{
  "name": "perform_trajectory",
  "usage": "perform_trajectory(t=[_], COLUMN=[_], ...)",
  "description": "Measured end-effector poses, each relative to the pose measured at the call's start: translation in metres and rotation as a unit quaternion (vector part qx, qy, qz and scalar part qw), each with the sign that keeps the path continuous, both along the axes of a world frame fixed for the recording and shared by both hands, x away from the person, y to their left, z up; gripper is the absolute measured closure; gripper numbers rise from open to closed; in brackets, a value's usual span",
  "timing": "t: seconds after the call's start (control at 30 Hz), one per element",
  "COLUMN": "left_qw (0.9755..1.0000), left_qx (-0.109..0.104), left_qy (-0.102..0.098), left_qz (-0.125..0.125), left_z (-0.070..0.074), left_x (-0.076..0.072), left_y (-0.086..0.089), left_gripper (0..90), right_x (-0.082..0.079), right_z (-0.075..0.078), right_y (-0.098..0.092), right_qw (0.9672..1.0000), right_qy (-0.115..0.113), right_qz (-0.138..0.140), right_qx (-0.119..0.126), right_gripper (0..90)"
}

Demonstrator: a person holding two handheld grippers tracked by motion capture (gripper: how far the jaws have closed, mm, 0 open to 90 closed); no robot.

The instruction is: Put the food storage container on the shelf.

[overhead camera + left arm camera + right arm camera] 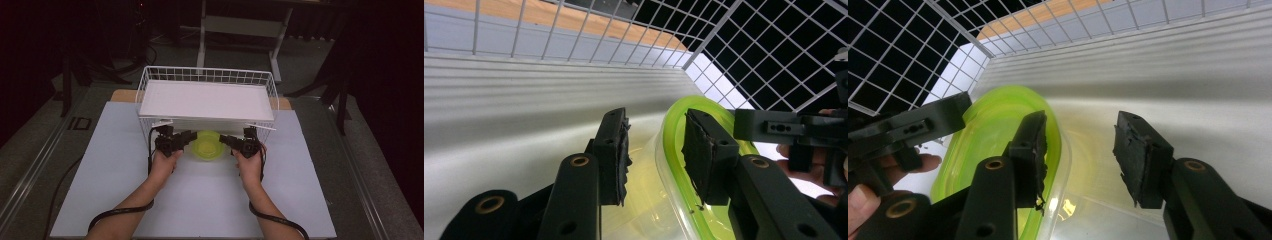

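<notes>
Green-rimmed clear container (208,145) is sitting at the front edge of the wire basket (150,85), under its white shelf (205,100). Left gripper (192,136) and right gripper (223,138) are straddling its rim, jaws parted, pads not pressing. Withdrawing both straight back, level, should avoid dragging it.

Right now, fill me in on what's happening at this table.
A person holds a gripper in each hand at the open front of a white wire basket with a white tray lying across its top. A clear container with a yellow-green lid sits under the tray. The left gripper and right gripper flank it, each straddling the container's rim with open jaws, pads apart from it. Nothing is gripped at this moment.
</notes>
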State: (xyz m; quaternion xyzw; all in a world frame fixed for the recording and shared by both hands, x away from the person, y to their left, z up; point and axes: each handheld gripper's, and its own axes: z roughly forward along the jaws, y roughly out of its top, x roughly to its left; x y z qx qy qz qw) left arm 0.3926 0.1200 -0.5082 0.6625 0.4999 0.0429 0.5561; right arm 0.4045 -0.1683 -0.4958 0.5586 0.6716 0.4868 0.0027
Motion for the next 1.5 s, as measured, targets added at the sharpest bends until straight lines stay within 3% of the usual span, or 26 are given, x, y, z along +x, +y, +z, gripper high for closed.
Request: perform_trajectory(t=[0.23,0.33,0.4,0.5,0.63,0.67,0.77,0.83,0.97,1.03,1.1,1.2,1.3,1.33,1.4,1.47,1.5], left_qw=[0.9997,0.9990,0.9988,0.9994,0.9997,0.9997,0.9997,0.9998,0.9994,0.9993,0.9999,0.9999,0.9999,0.9997,0.9993,0.9998,0.9997], left_qx=[-0.015,0.002,0.013,0.012,0.014,0.013,-0.007,-0.009,-0.022,-0.026,-0.008,0.004,0.008,0.003,0.000,0.007,-0.010], left_qy=[0.011,0.026,0.023,0.024,0.018,0.018,0.021,0.014,0.017,0.019,0.007,0.006,0.009,0.011,0.008,0.002,-0.004], left_qz=[-0.018,-0.035,-0.040,-0.023,-0.009,-0.007,0.008,0.014,0.019,0.021,0.010,0.009,0.011,0.022,0.036,0.018,0.022], left_z=[0.000,-0.001,-0.001,0.000,0.000,0.001,-0.001,-0.003,-0.005,-0.005,-0.006,-0.003,-0.001,-0.001,-0.001,-0.002,-0.002], left_x=[-0.012,-0.014,-0.015,-0.015,-0.011,-0.009,-0.004,-0.003,-0.002,0.000,0.004,0.008,0.012,0.014,0.015,0.015,0.014], left_y=[0.001,-0.003,-0.006,-0.008,-0.010,-0.010,-0.008,-0.008,-0.010,-0.011,-0.010,-0.011,-0.013,-0.014,-0.015,-0.008,-0.007], left_gripper=[60.5,68.8,75.2,76.4,77.4,77.3,78.2,78.2,78.0,77.9,77.7,77.3,77.5,77.5,77.3,72.2,70.1], right_x=[-0.002,-0.004,-0.004,-0.007,-0.006,-0.005,-0.003,-0.003,-0.002,-0.003,-0.003,-0.002,0.002,0.003,0.004,0.004,0.004], right_z=[-0.001,0.000,0.000,0.001,0.001,0.002,0.003,0.001,-0.004,-0.007,-0.008,-0.010,-0.012,-0.012,-0.012,-0.012,-0.013], right_y=[0.000,0.002,0.004,0.006,0.009,0.010,0.013,0.014,0.015,0.017,0.019,0.020,0.017,0.017,0.016,0.013,0.012], right_qw=[0.9998,0.9998,0.9997,0.9998,0.9992,0.9997,0.9994,0.9990,0.9974,0.9959,0.9950,0.9944,0.9937,0.9939,0.9931,0.9932,0.9932], right_qy=[-0.017,-0.015,-0.008,-0.009,-0.040,-0.022,-0.032,-0.039,-0.065,-0.076,-0.082,-0.080,-0.083,-0.080,-0.082,-0.080,-0.081], right_qz=[0.000,0.011,0.022,0.015,0.002,-0.008,-0.015,-0.021,-0.029,-0.049,-0.058,-0.068,-0.074,-0.074,-0.078,-0.076,-0.073], right_qx=[-0.002,-0.005,-0.001,-0.003,-0.009,-0.001,0.001,0.005,0.005,0.001,-0.001,-0.001,0.013,0.016,0.028,0.038,0.041], right_gripper=[53.5,66.2,75.5,78.1,78.0,78.2,78.6,78.9,78.5,78.0,78.0,77.8,77.7,75.5,59.2,56.4,54.6])
